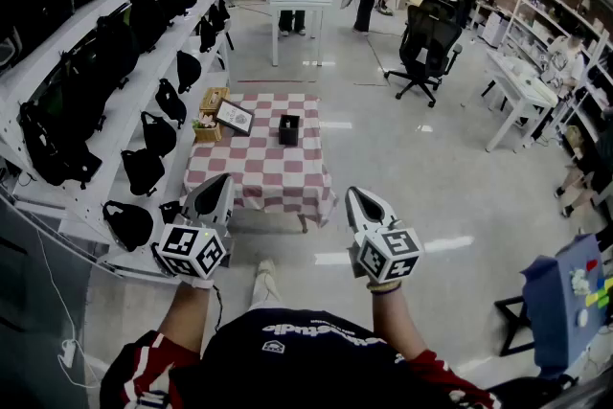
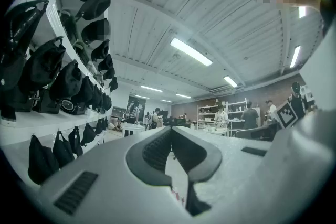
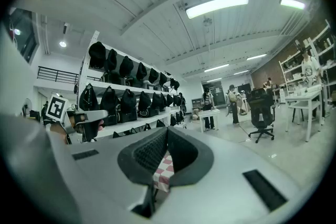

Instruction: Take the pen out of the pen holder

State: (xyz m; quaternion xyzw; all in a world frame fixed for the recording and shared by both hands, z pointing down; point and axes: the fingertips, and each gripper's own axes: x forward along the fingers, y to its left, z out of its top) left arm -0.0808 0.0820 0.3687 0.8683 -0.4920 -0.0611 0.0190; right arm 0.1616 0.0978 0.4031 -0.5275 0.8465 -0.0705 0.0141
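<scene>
The black pen holder (image 1: 289,129) stands near the far edge of a low table with a red and white checked cloth (image 1: 259,172), in the head view. I cannot make out a pen in it from here. My left gripper (image 1: 225,179) (image 2: 170,129) and right gripper (image 1: 351,194) (image 3: 167,128) are held level side by side, short of the table's near edge and well away from the holder. Both have their jaws together with nothing between them. A strip of the checked cloth (image 3: 164,170) shows below the jaws in the right gripper view.
A framed picture (image 1: 235,117) and a wooden box (image 1: 211,110) share the table's far left. White shelves of black bags (image 1: 115,62) run along the left. An office chair (image 1: 426,43), white tables (image 1: 299,0) and several people are further back. A blue stand (image 1: 565,302) sits at the right.
</scene>
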